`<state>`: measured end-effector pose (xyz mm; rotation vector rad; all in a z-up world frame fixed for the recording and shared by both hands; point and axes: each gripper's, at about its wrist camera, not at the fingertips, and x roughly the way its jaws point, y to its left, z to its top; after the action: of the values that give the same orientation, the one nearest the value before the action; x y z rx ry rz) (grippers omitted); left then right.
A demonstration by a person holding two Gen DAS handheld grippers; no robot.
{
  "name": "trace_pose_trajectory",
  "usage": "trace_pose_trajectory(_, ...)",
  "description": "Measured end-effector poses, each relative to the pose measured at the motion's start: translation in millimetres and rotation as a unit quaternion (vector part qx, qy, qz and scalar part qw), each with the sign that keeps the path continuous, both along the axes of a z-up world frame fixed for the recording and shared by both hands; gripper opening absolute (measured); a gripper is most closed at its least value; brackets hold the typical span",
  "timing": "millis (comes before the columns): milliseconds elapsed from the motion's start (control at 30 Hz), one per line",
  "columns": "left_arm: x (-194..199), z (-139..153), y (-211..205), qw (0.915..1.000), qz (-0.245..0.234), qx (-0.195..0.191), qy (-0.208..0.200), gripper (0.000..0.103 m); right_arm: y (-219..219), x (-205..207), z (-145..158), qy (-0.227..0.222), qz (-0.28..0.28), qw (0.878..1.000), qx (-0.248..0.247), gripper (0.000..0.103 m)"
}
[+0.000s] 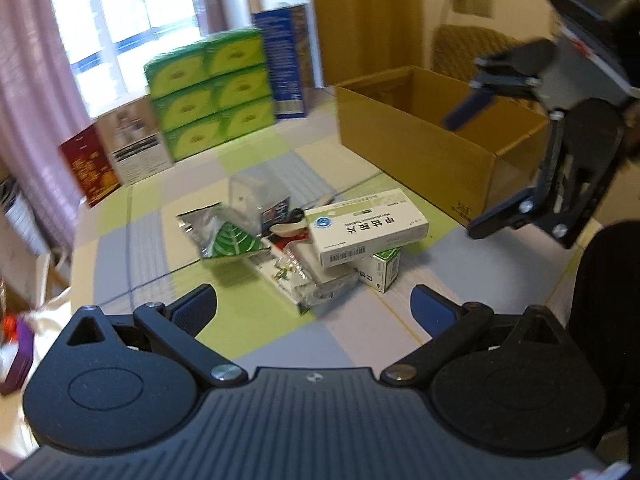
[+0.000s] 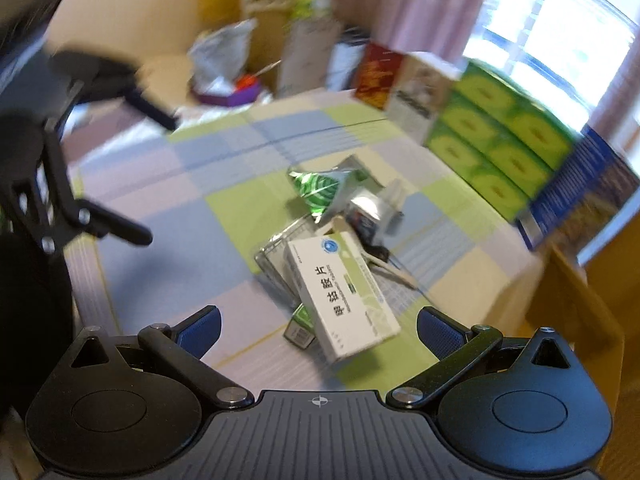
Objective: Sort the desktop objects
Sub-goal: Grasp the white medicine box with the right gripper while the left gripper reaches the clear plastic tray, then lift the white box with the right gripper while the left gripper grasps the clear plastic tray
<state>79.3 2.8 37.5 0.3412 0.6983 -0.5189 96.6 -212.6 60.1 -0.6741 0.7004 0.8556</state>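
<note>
Both grippers wide, empty. White medicine box [image 2: 342,294] sits atop the pile just ahead of right gripper [image 2: 318,330], btwn its fingers. Come down square across its narrow sides; cardboard box [image 1: 420,136] waits to the right.

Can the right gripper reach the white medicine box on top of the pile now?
Probably yes. The right gripper is open, and the white medicine box lies on top of the pile right ahead, uncovered.

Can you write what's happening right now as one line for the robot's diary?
stage: before first pick | left gripper: open, empty | right gripper: open, empty | pile: on table, untouched | cardboard box: open
</note>
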Motion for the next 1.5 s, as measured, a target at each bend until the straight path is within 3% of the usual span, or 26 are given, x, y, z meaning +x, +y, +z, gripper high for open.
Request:
trace_pose_trajectory(300,47.6,-40.7,-2.8,0.9937,-0.108,0.017,0.026,0.101,26.9,55.3,-35.7,0.021,0.08,0.995,-0.062,0.101)
trace_pose_trajectory(367,58.7,-49.2,-4.5,0.992,-0.119,0.018,0.039,0.092,32.7,64.0,-41.8,0.031,0.096,0.992,-0.071,0.101)
trace_pose_trajectory(567,81.3,-73.6,-10.9,0.9867,-0.153,0.04,0.038,0.092,47.5,91.1,-58.9,0.054,0.121,0.986,-0.097,0.101)
trace_pose_trajectory(667,90.3,-82.1,-10.7,0.9847,-0.164,0.04,0.044,0.086,51.7,101.6,-67.5,0.071,0.128,0.984,-0.105,0.1)
trace_pose_trajectory(800,102.8,-91.1,-10.2,0.9823,-0.175,0.032,0.06,0.082,55.6,114.1,-79.9,0.1,0.124,0.981,-0.114,0.087)
trace_pose_trajectory(967,112.2,-96.2,-11.4,0.9813,-0.178,0.025,0.069,0.074,55.5,127.6,-88.8,0.144,0.107,0.979,-0.099,0.071)
trace_pose_trajectory(1100,117.4,-98.5,-15.1,0.9793,-0.187,0.023,0.074,0.07,56.4,128.7,-88.2,0.147,0.102,0.98,-0.089,0.069)
trace_pose_trajectory(1267,120.2,-103.2,-22.1,0.9771,-0.197,0.028,0.074,0.055,55.1,122.7,-85.1,0.146,0.093,0.982,-0.069,0.068)
trace_pose_trajectory(1433,120.5,-107.0,-26.7,0.9785,-0.191,0.026,0.072,0.051,50.0,116.4,-77.1,0.137,0.074,0.986,-0.054,0.068)
trace_pose_trajectory(1500,121.8,-109.2,-27.6,0.98,-0.184,0.022,0.072,0.044,47.4,114.1,-73.3,0.134,0.066,0.988,-0.048,0.068)
